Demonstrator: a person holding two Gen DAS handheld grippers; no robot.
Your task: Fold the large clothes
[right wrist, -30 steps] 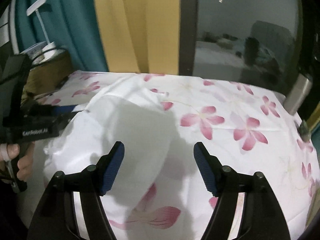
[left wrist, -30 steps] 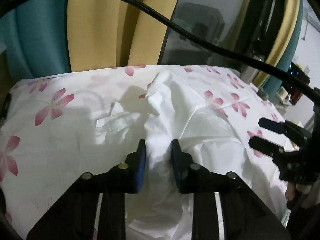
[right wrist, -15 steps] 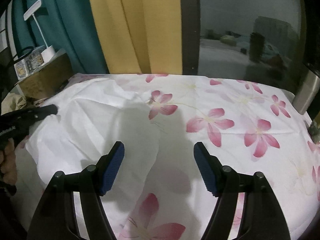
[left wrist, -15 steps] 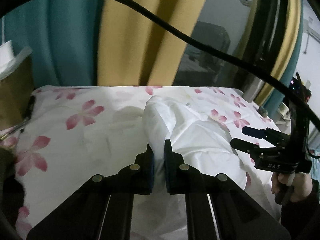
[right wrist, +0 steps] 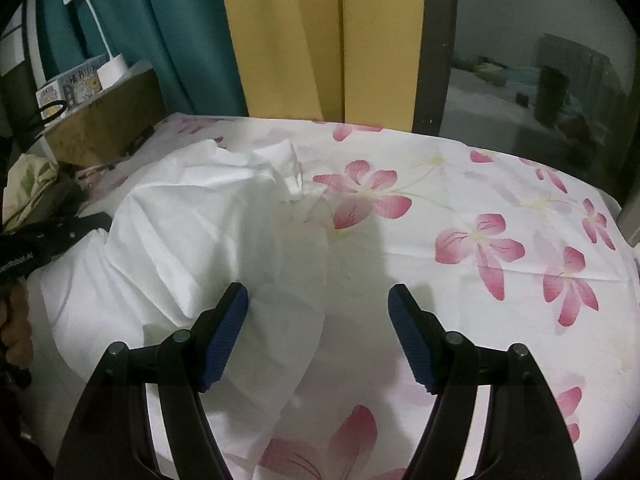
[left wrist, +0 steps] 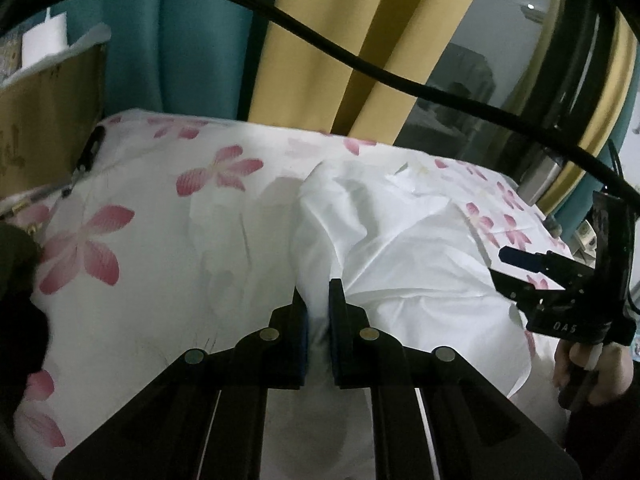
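Left gripper (left wrist: 317,304): pressed together on a fold of the white garment (left wrist: 408,264); cloth fills the narrow gap between the two fingers.
Right gripper (right wrist: 318,328): fingers spread wide, nothing between them; it hovers over the edge of the garment (right wrist: 192,240).
Garment: lies crumpled on the flowered sheet (right wrist: 460,216), on the left half in the right wrist view.
Background: teal and yellow curtains (right wrist: 280,36), a dark window (right wrist: 540,60), a white lamp (right wrist: 96,24) on a brown box (right wrist: 108,120).
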